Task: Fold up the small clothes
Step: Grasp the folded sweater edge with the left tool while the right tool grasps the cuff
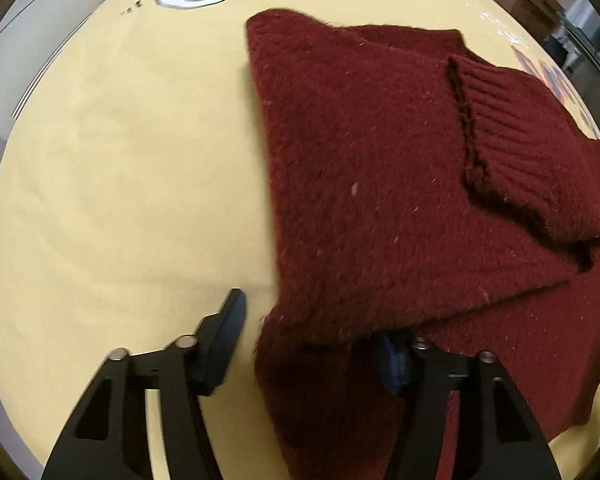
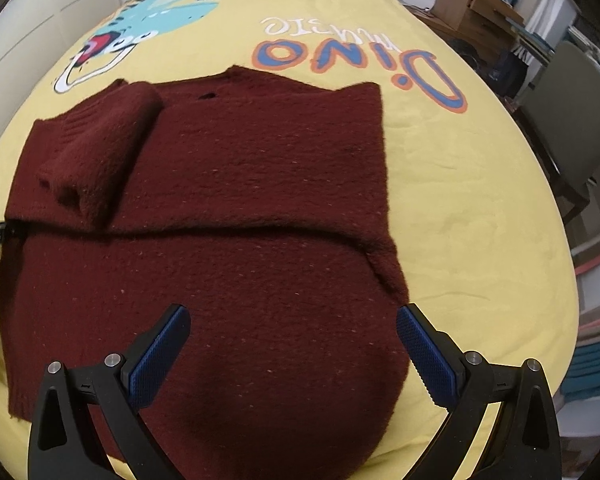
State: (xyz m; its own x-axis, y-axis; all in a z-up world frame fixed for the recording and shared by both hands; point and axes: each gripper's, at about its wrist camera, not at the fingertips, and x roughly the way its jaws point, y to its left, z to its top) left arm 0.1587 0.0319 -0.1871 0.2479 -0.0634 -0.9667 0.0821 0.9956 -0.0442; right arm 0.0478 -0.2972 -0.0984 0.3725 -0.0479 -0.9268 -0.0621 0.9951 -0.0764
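Left wrist view: left gripper (image 1: 312, 344) is pointing down over a yellow printed bedspread (image 1: 120, 184); its jaws are standing apart around the near left edge of a dark red sweater (image 1: 380, 168), one finger (image 1: 224, 340) lying bare on the yellow, the other half hidden under the knit; whether the pads are pressing cannot be told.

Right wrist view: right gripper (image 2: 292, 344) is hovering with jaws wide, nothing clamped, above the sweater's (image 2: 236, 208) near right part. The sweater is lying partly folded, a sleeve (image 2: 96, 148) resting across its far left. Beyond the bedspread (image 2: 480, 200), a grey chair (image 2: 572, 120) is standing at right.

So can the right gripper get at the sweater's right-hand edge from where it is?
Probably yes. The right gripper hangs open over the maroon sweater, one pad already beside that edge, with only bare yellow cloth next to it and nothing between.
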